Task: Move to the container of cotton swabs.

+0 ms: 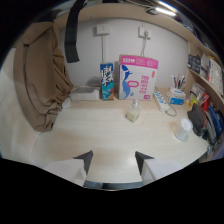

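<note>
Pale wood desk (95,127) against a white wall: your gripper (114,161) hovers above it with fingers spread wide, holding nothing, the small clear cotton swab container (133,112) well ahead and slightly right of them, the pink box (138,77) and blue carton (107,80) beyond it.

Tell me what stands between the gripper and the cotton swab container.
Nothing visible. Bare pale wooden desk lies between the open gripper and the clear round container; the small clear bottle stands off that line.
</note>
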A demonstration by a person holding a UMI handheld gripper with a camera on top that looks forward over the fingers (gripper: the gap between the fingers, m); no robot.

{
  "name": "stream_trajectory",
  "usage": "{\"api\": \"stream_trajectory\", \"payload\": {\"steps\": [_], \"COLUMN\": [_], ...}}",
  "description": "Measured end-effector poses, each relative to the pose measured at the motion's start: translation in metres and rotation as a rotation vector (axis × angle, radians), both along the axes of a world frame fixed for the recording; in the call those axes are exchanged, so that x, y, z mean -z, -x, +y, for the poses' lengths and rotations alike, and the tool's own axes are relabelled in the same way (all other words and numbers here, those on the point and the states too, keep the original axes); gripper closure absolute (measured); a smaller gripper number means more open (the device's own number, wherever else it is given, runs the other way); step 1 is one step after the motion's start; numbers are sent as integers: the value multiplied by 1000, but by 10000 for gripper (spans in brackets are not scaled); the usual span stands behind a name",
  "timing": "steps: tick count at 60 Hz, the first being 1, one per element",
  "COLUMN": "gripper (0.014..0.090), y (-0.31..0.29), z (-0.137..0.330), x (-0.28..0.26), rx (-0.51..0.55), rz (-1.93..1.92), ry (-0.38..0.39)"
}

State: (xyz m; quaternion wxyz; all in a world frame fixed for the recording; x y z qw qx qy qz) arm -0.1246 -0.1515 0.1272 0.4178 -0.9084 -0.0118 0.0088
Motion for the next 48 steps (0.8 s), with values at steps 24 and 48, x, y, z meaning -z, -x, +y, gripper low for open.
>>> {"api": "stream_trajectory", "payload": {"steps": [24, 48], "gripper": [182, 174], "y": [-33, -189], "z": [1, 21], "x": [12, 46], "rx": [19, 98], "rz": [6, -57], "ry": [-6, -25]}}
